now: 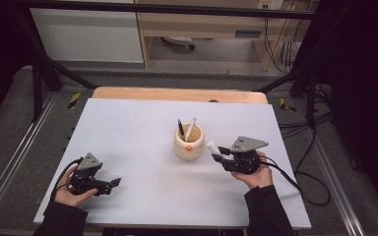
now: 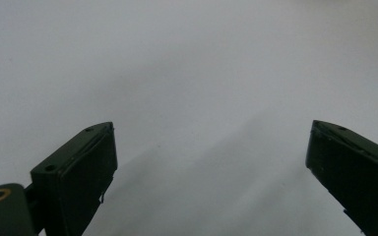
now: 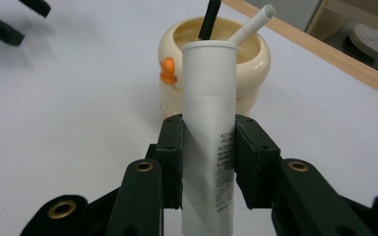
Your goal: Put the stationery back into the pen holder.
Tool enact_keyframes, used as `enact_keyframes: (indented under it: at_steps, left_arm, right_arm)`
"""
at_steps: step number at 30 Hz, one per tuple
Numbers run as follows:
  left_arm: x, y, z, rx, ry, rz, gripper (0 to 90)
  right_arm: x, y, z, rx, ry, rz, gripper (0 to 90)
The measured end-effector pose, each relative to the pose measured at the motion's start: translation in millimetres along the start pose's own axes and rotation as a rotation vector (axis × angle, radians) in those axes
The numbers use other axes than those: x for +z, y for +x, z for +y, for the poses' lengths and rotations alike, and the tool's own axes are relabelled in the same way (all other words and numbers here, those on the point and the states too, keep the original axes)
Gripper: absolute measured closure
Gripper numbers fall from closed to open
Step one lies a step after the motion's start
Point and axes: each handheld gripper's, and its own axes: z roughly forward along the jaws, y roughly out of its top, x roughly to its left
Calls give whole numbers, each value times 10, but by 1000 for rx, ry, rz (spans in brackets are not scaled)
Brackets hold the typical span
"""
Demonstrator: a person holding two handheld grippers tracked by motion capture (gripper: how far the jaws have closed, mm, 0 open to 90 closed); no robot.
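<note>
A: Right gripper (image 3: 207, 162)?
B: Both pads clamp a white tube (image 3: 209, 123), cap end pointing toward the cream holder (image 3: 246, 64). In the high view the tube (image 1: 212, 148) is off the table (image 1: 128, 128), just right of the holder (image 1: 189, 142).

A: Holder contents?
B: 2 items: 1 black pen (image 1: 181, 130), 1 white pen (image 1: 191, 128), both leaning. Orange mark (image 1: 189, 148) on the front.

A: Left gripper (image 1: 109, 185)?
B: Jaws wide apart, nothing between them, bare table (image 2: 187, 73) below. It sits near the front left, well apart from the holder.
</note>
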Motion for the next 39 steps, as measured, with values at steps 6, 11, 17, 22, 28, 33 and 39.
enact_keyframes:
  at_steps: [6, 11, 17, 22, 28, 33, 39]
  left_arm:
    - [-1, 18, -22, -8, 3, 0, 53]
    - [-3, 19, -28, -10, 0, -1, 53]
    - [2, 22, -36, -18, -2, -2, 53]
    - [0, 27, -38, -20, -5, -3, 53]
    - [3, 31, -40, -20, -2, -6, 53]
    - [9, 30, -44, -24, -2, -9, 53]
    - [11, 30, -46, -23, -1, -11, 53]
  right_arm:
    - [-3, -24, 99, 63, -52, -9, 671]
    - [15, -46, 217, 103, -103, -17, 670]
    - [77, -68, 374, 144, -171, -23, 670]
    - [174, -84, 491, 166, -214, -29, 671]
    - [306, -105, 591, 201, -268, -34, 671]
    - [435, -116, 643, 226, -296, -38, 671]
    - [601, -112, 665, 236, -308, -36, 671]
